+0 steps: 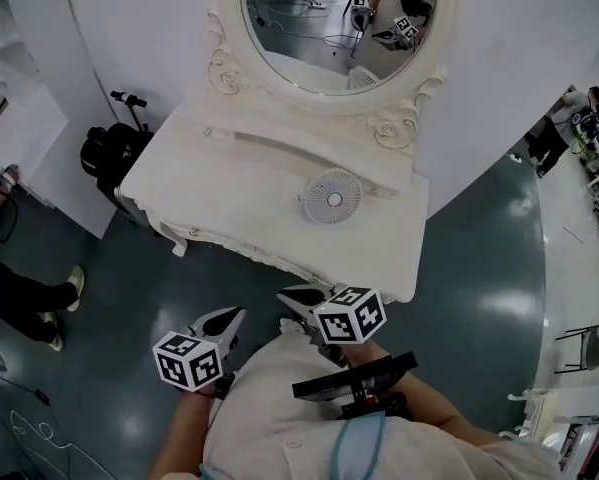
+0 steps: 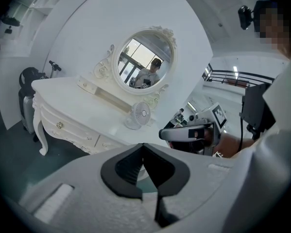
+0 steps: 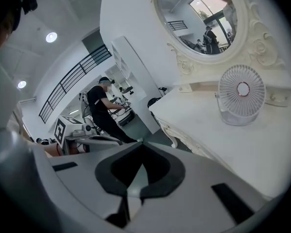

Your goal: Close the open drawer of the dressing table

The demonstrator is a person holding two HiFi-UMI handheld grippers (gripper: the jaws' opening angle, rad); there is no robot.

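One big white dressing table (image 1: pixel 229 178) stands right in front of the person. Its front edge runs from side to side across the head view. On top at the back is a round mirror (image 1: pixel 324 28). The drawer fronts (image 2: pixel 67 127) run along under the top. The ones that show in the left gripper view look pushed in flat. I cannot tell which drawer sticks out, because the part near the right end is hidden. The right gripper (image 1: pixel 301 298) is shut tight with nothing in it, and its tip is just beside the front edge. The left gripper (image 1: pixel 229 318) is shut and empty too, but it hangs a bit farther back from the table. So I think the right one is nearer for a push, straight in toward the back of the table. A small fan (image 1: pixel 331 198) stands on the top, well out of the way.
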